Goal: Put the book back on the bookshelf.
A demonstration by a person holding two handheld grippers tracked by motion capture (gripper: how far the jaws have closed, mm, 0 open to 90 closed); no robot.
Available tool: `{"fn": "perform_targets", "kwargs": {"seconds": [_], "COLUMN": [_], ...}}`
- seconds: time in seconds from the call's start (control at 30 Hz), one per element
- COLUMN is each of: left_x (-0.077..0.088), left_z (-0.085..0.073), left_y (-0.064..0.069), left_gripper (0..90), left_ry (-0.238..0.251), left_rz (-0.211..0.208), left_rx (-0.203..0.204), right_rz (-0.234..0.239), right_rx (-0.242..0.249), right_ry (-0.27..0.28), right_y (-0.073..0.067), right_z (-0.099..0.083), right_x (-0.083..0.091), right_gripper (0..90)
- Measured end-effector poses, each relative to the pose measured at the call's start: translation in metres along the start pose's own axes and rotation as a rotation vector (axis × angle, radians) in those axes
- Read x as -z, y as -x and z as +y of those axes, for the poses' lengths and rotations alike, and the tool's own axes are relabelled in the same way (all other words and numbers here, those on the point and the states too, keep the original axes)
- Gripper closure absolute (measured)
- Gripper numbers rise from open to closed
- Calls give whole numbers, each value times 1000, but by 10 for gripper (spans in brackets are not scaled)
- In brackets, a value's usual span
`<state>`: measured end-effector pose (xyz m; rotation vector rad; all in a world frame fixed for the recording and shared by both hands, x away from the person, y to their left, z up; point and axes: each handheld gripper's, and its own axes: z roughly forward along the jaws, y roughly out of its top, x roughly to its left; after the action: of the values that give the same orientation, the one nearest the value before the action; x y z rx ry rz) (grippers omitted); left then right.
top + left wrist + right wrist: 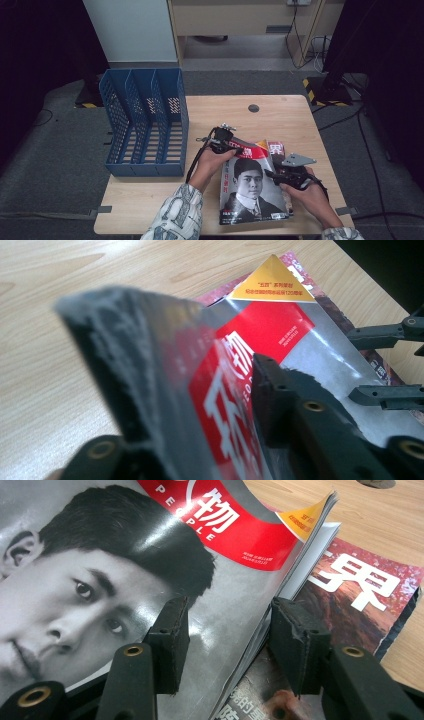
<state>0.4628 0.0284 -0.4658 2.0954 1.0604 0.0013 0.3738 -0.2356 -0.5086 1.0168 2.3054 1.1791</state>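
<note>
You have a gripper in each hand on the same top magazine (pixel 252 187), the black-and-white portrait cover with the red title band, which lies at the near right part of the wooden table (pixel 150 195).

Your left gripper (pixel 239 150) is at the magazine's far left corner, near the red band. In the left gripper view the cover runs up between the two black jaws, one jaw on the printed face and the other behind the raised, curling edge; the pads press on it, so this gripper is clamped on the magazine.

Your right gripper (pixel 270 174) comes in from the right side. In the right gripper view one jaw sits on the glossy cover beside the portrait, and the other sits past the open page edge, over the second magazine (pixel 370 595) with the reddish cover and white characters that lies underneath. The page edge lifts and fans between the jaws, and they are closed down on the top magazine's right edge.

The top magazine lies touching the lower one, whose far right corner sticks out beyond it. The blue file rack (pixel 145 122) stands on the left part of the table, well apart from both grippers.
</note>
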Motion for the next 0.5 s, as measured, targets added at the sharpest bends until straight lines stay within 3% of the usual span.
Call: {"fn": "perform_targets", "kwargs": {"seconds": [0.13, 0.3, 0.5], "left_x": [4, 7, 12], "left_z": [-2, -2, 1], "left_y": [-4, -5, -4], "left_gripper": [794, 798, 791], "left_ry": [18, 19, -12], "left_rz": [-28, -47, -63], "left_rx": [26, 21, 4], "right_rz": [-2, -16, -12], "right_rx": [-21, -53, -62], "right_ry": [-1, -7, -8], "right_y": [1, 4, 3], "right_z": [0, -1, -1], "right_x": [0, 0, -1], "right_gripper": [449, 361, 367]}}
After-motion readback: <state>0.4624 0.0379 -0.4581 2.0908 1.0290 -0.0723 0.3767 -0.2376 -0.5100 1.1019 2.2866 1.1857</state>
